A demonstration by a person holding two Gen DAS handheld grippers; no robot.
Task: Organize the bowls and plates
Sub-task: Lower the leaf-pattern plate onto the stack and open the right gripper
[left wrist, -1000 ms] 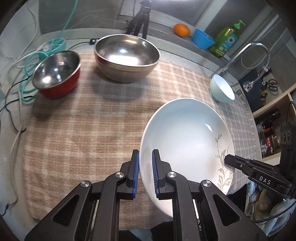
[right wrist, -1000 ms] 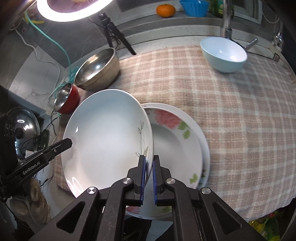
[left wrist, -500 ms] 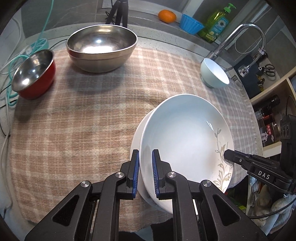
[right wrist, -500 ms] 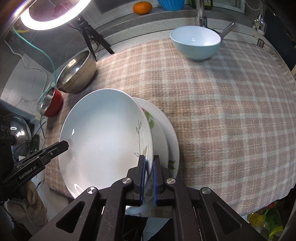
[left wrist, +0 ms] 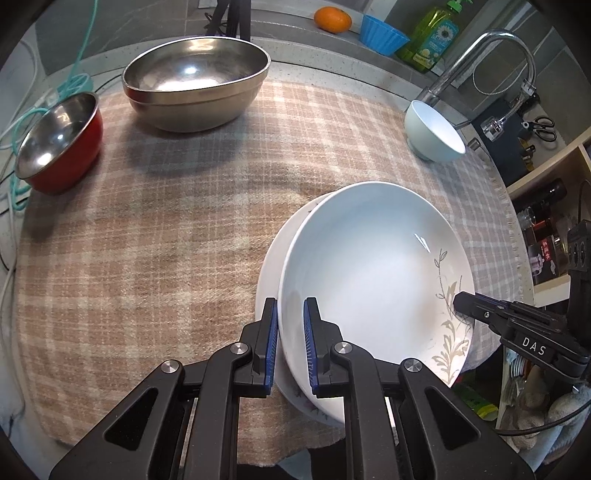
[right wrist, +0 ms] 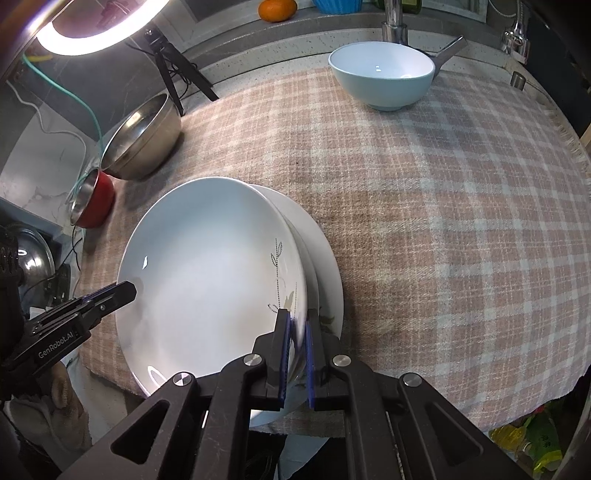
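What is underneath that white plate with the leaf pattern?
Another white plate lies under the leaf-patterned plate; only its edge shows, the rest is covered. Below is the checked cloth.

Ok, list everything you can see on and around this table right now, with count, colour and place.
leaf-pattern plate: one, white, gripped at both rims over the other plate
lower plate: one, white, under it on the cloth
steel bowl: one, silver, far left
red bowl: one, red outside, left edge
blue bowl: one, pale blue, far right by the faucet
cloth: one, beige plaid
orange: one, back ledge
cup: one, blue, beside it
soap bottle: one, green
left gripper: shut on plate rim
right gripper: shut on opposite rim
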